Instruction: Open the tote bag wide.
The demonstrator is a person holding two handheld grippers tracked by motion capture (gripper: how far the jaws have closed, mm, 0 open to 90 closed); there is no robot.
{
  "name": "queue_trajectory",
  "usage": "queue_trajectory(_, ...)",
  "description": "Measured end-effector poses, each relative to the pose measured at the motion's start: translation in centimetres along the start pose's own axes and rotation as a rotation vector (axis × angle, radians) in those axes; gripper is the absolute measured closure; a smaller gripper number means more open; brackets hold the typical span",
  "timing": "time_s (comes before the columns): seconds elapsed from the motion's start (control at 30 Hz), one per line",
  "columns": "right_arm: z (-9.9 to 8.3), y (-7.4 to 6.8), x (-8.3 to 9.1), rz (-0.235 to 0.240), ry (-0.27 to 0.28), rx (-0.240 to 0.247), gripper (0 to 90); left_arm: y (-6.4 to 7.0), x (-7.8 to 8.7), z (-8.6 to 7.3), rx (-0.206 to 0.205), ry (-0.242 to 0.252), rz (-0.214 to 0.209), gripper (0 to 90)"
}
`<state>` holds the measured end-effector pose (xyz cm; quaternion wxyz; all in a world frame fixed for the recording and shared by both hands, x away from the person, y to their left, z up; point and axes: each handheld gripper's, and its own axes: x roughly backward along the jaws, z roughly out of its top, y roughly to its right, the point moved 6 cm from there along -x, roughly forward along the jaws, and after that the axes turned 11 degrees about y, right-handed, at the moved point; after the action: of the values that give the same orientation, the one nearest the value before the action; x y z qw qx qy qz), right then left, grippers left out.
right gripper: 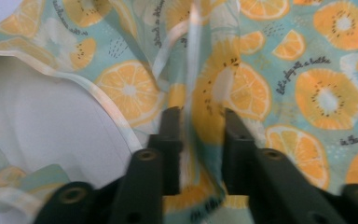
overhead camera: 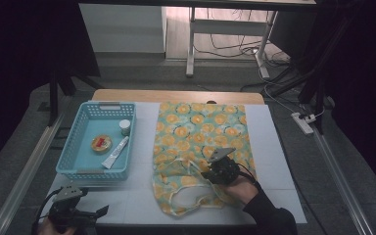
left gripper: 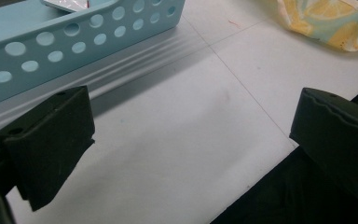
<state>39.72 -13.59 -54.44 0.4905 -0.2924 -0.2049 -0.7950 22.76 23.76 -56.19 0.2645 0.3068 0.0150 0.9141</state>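
A cloth bag (overhead camera: pixel 200 132) printed with orange slices on pale green lies flat on the white mat (overhead camera: pixel 274 147), its mouth toward the near edge. My right gripper (overhead camera: pixel 211 172) is shut on a raised fold of the bag (right gripper: pixel 200 116) near the opening, with the white lining (right gripper: pixel 42 116) showing to its left. A cream drawstring (right gripper: pixel 193 42) runs up from the pinched fold. My left gripper (overhead camera: pixel 102 211) rests open at the near left corner of the mat, its jaws wide apart over bare mat (left gripper: pixel 177 140), with nothing between them.
A light blue perforated basket (overhead camera: pixel 85 147) stands at the left, holding a white tube (overhead camera: pixel 116 152), a small white jar (overhead camera: pixel 125 127) and a round tin (overhead camera: pixel 101 143). The basket's wall (left gripper: pixel 51 46) is just beyond my left gripper. A power strip (overhead camera: pixel 303 122) lies on the floor at right.
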Motion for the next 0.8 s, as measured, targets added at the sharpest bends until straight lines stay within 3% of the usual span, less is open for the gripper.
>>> queue_trajectory(0.03,-0.1,0.0,-0.2,0.000,-0.002,-0.006,53.0,0.0,0.0,0.0,-0.001,0.000,0.000,0.0)
queue_trajectory(0.1,-0.2,0.0,-0.3,0.000,-0.005,-0.006,48.2,0.0,0.0,0.0,-0.002,-0.001,0.001,0.0)
queue_trajectory(0.17,-0.4,-0.2,-0.8,0.007,-0.010,-0.002,32.8,0.0,0.0,0.0,-0.001,-0.001,0.000,0.0)
queue_trajectory(0.27,-0.5,-0.3,-1.2,0.007,-0.018,0.008,25.4,0.0,0.0,0.0,-0.001,-0.001,0.000,0.0)
queue_trajectory(0.3,-0.6,0.0,-1.6,-0.018,-0.025,0.019,23.6,0.0,0.0,0.0,-0.001,-0.001,0.001,0.0)
queue_trajectory(0.5,-0.8,1.2,-2.0,-0.058,-0.060,0.033,23.4,0.0,0.0,0.0,0.000,-0.001,-0.001,0.0)
queue_trajectory(0.63,-0.8,1.6,-2.4,-0.043,-0.057,0.028,27.1,0.0,0.0,0.0,0.000,-0.001,0.000,0.0)
queue_trajectory(0.67,-0.7,1.6,-2.5,-0.038,-0.058,0.032,30.6,0.0,0.0,0.0,0.000,-0.001,0.002,0.0)
queue_trajectory(0.7,-0.5,1.6,-2.6,-0.022,-0.064,0.034,40.6,0.0,0.0,0.0,0.000,-0.002,0.002,0.0)
queue_trajectory(0.73,-0.5,1.6,-2.6,-0.022,-0.064,0.034,40.6,0.0,0.0,0.0,-0.001,-0.002,0.001,0.0)
queue_trajectory(0.8,-0.4,1.6,-2.7,0.004,-0.057,0.013,50.6,0.0,0.0,0.0,-0.002,-0.003,0.000,0.0)
